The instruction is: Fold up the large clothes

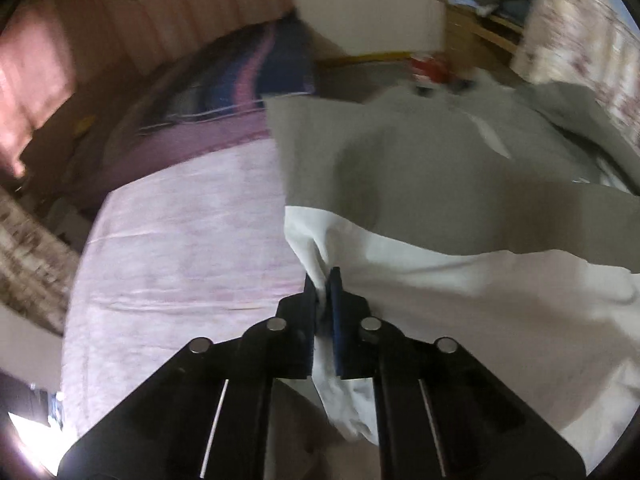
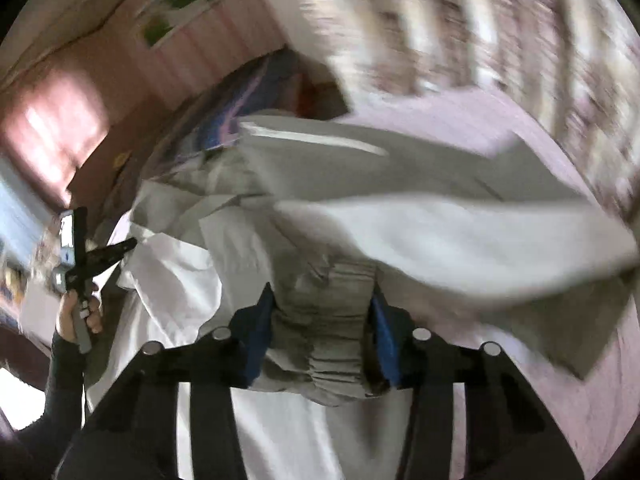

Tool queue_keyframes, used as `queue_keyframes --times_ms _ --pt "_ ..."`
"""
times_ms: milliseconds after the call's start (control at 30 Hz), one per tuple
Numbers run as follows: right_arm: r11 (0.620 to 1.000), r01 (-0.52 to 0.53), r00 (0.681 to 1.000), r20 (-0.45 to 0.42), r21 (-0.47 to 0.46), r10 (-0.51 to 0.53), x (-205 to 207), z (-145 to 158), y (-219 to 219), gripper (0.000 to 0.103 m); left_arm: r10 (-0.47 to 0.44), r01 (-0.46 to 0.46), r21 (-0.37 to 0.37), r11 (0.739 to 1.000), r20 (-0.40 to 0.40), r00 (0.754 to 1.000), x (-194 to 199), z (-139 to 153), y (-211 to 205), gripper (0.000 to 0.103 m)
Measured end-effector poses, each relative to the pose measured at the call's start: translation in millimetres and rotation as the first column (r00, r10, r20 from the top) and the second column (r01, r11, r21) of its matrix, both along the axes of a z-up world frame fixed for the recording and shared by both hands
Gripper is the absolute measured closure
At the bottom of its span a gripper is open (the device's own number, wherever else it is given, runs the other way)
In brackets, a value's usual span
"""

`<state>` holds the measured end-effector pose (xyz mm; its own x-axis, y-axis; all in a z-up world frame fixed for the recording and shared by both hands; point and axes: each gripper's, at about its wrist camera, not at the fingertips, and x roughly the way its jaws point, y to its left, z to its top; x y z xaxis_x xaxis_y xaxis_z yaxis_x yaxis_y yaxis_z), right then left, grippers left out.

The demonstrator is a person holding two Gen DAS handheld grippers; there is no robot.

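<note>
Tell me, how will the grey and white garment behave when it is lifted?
Probably floppy: the garment bunches into folds between the right tongs. Likely light: the left tongs pinch only a thin white edge. It may sag over the bed.

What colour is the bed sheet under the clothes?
Pale pink bed sheet, clearest in the left wrist view.

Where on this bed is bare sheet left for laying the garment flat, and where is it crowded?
Bare pale pink bedsheet lies left of the grey-and-white garment, bordered by the striped purple blanket at its far end. In the right wrist view, a pink strip stays free on the right. The middle is crowded with bunched cloth.
</note>
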<state>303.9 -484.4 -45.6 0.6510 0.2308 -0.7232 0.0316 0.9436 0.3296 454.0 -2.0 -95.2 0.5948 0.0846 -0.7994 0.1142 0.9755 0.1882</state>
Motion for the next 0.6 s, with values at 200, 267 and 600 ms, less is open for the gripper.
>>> queue_keyframes --times_ms 200,267,600 --pt "0.967 -0.151 0.988 -0.002 -0.203 0.154 85 2 77 0.061 0.062 -0.063 -0.099 0.993 -0.011 0.998 3 -1 56 0.1" --pt "0.906 -0.171 0.985 -0.061 -0.388 0.16 116 -19 96 0.064 0.062 -0.063 -0.104 0.993 -0.007 0.998 2 -3 61 0.1" --pt "0.791 0.142 0.986 0.158 -0.596 -0.058 135 -1 13 0.052 0.1 -0.101 0.055 0.993 0.018 0.995 0 -20 50 0.088"
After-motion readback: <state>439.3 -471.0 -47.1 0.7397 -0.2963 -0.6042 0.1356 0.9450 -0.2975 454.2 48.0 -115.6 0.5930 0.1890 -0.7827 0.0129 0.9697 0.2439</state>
